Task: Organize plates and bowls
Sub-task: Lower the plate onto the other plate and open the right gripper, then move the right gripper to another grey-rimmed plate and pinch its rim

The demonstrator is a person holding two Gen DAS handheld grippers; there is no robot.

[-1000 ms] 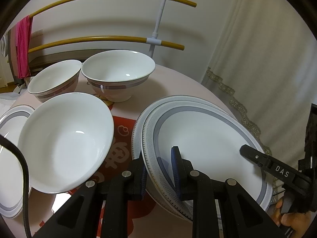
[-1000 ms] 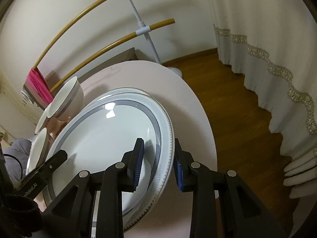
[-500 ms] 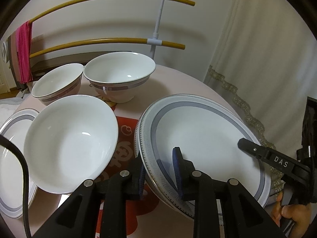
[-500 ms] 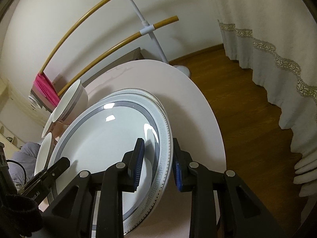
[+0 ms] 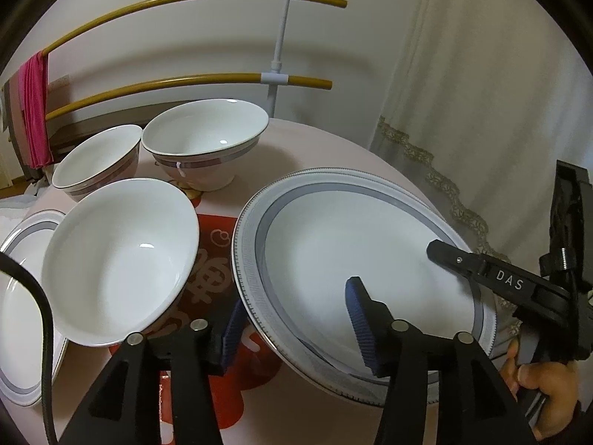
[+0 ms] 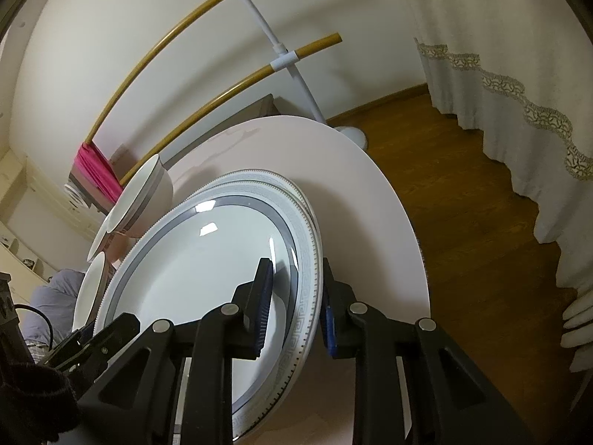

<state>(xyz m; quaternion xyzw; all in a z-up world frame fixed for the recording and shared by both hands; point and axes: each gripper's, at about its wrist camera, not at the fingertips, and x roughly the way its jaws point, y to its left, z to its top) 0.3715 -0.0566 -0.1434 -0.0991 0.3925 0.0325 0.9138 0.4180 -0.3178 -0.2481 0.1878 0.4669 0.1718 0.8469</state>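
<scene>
The top plate lies on another plate at the right part of the round table. The left gripper has just been opening its jaws; they stand apart around the plate's near rim, and the pads do not press it. The right gripper has been closing and clamps the opposite rim of the same plate. Three bowls stand to the left.
</scene>
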